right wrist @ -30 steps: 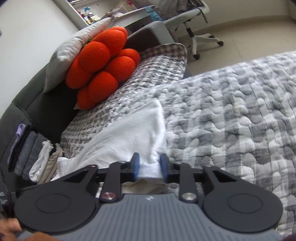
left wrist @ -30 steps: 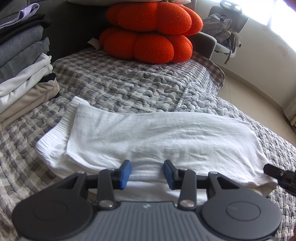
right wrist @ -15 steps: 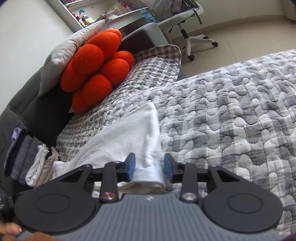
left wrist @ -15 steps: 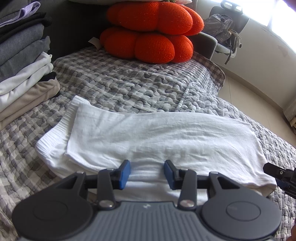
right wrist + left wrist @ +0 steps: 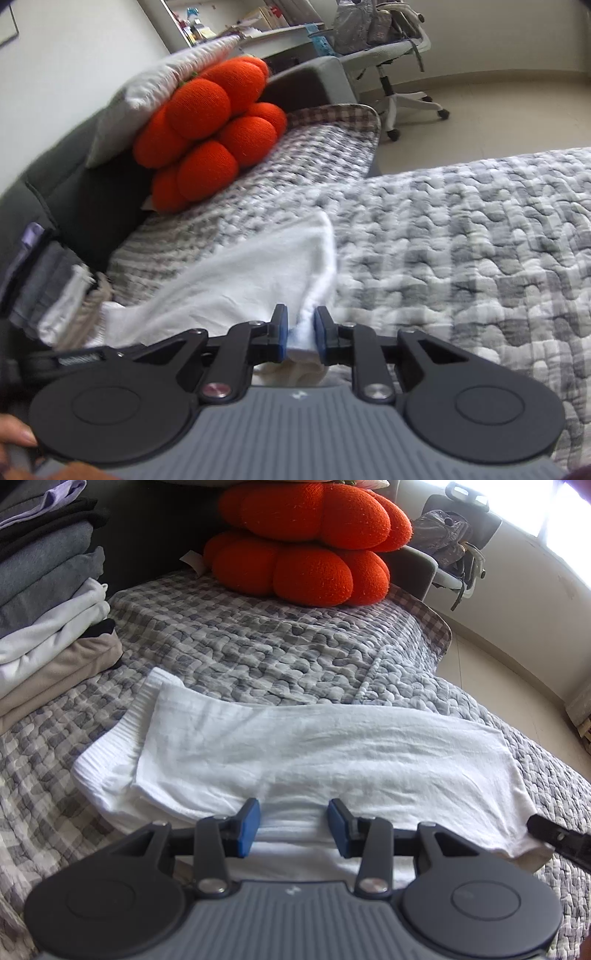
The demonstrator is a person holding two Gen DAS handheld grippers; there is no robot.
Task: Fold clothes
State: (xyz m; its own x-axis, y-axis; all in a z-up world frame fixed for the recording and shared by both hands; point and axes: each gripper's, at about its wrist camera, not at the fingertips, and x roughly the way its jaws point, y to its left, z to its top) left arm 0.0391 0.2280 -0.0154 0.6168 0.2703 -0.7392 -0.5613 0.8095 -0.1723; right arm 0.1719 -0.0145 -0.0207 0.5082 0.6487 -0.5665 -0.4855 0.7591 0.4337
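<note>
A white garment [image 5: 314, 753] lies folded into a long band across the grey checked quilt [image 5: 258, 646]. My left gripper [image 5: 294, 825] hovers at the band's near edge. It is open, its blue pads apart, with cloth showing behind the gap. At the band's right end, my right gripper [image 5: 300, 334] has a bunched corner of the white garment [image 5: 240, 291] between its blue pads. Its jaws are closing and the pads press on the cloth. One dark finger of the right gripper [image 5: 550, 836] shows at that corner in the left wrist view.
A stack of folded clothes [image 5: 48, 602] sits at the left against the dark sofa back. An orange lobed cushion [image 5: 306, 546] rests at the far end. An office chair with a bag [image 5: 391, 55] stands on the floor beyond. A person's fingers [image 5: 14, 439] hold the right gripper.
The right gripper's jaws opened wider around the garment's corner, then narrowed onto it, and the gripper rolled slightly. The left gripper and the garment's band stayed where they were.
</note>
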